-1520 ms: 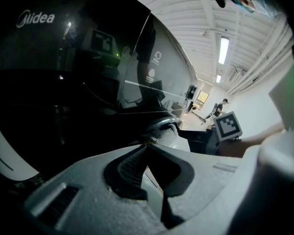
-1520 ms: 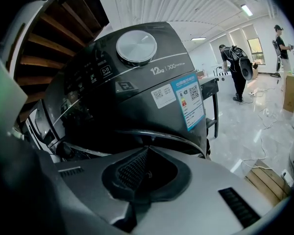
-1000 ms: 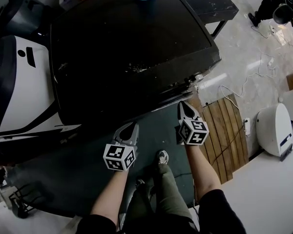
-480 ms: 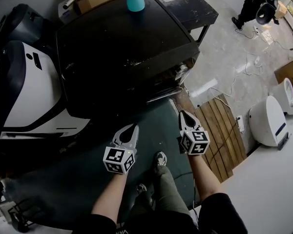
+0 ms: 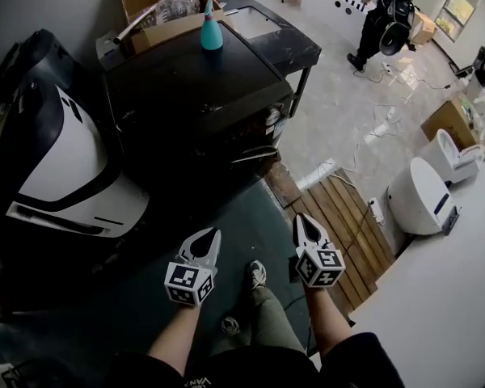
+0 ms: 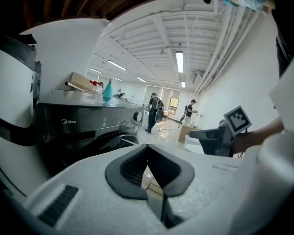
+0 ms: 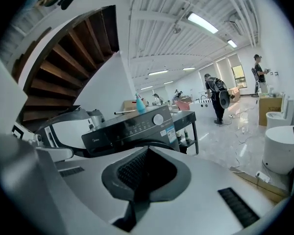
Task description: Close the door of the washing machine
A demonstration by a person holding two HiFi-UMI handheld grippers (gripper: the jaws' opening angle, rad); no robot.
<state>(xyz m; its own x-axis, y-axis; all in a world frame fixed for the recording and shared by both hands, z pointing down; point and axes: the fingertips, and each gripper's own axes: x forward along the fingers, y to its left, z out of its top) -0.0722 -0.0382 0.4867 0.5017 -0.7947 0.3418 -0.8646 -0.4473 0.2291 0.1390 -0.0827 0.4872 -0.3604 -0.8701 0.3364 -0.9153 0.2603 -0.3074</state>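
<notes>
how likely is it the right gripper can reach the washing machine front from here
Probably yes: the right gripper, shut and empty, faces the washing machine with only dark floor mat between. It hangs short of the front, so a step forward seems needed.

1. Reads as a large open test lab or workshop hall, not a home.
2. Overhead: bare ribbed ceiling with strip lights (image 6: 179, 61), white walls, underside of a wooden stair (image 7: 73, 53).
3. Underfoot: pale polished floor (image 5: 331, 95) strewn with loose cables (image 5: 386, 113), plus a slatted wooden panel (image 5: 339, 217).
4. Freestanding washing machine (image 5: 194, 87), spray bottle (image 5: 212, 29) on top, open cardboard box (image 5: 158, 14) behind.
5. White toilet-like units (image 5: 420, 196) parked on the open floor.
6. Far off: person (image 5: 384, 10) wearing bulky gear.
</notes>
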